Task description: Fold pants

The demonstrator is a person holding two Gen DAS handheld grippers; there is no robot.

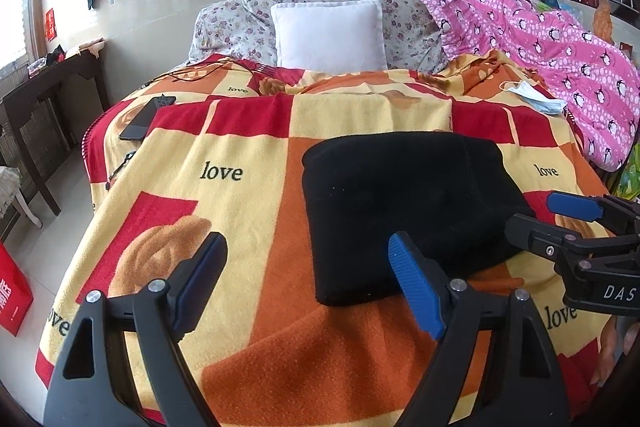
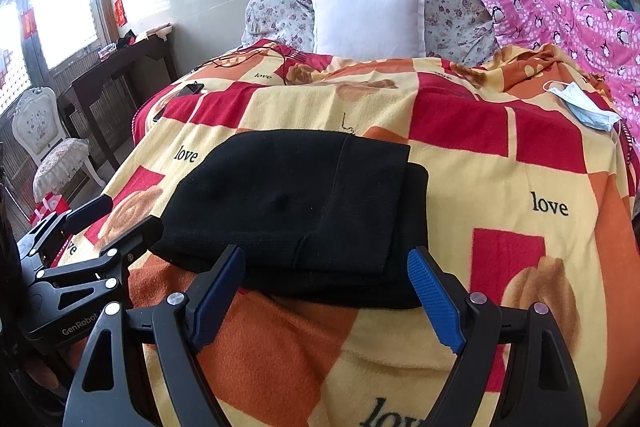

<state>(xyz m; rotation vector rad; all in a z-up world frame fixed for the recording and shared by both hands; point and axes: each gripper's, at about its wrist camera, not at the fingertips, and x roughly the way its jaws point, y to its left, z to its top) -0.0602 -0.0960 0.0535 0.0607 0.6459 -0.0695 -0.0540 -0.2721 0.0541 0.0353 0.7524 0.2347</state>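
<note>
Black pants [image 1: 404, 211] lie folded into a thick rectangle on the checked "love" blanket [image 1: 240, 163]; the right wrist view shows the same bundle of pants [image 2: 296, 211] with a layered near edge. My left gripper [image 1: 306, 259] hovers open just short of the bundle's near left corner, nothing between its blue pads. My right gripper [image 2: 326, 271] is open too, its fingers spread in front of the bundle's near edge without touching it. Each gripper also shows in the other's view: the right gripper [image 1: 536, 213] and the left gripper [image 2: 120, 215].
A white pillow [image 1: 330, 35] and floral bedding sit at the headboard, a pink penguin quilt [image 1: 560, 67] along the right. A face mask [image 1: 536, 97] and a dark phone [image 1: 142, 119] lie on the blanket. A dark desk [image 2: 116, 67] and white chair [image 2: 44, 131] stand left.
</note>
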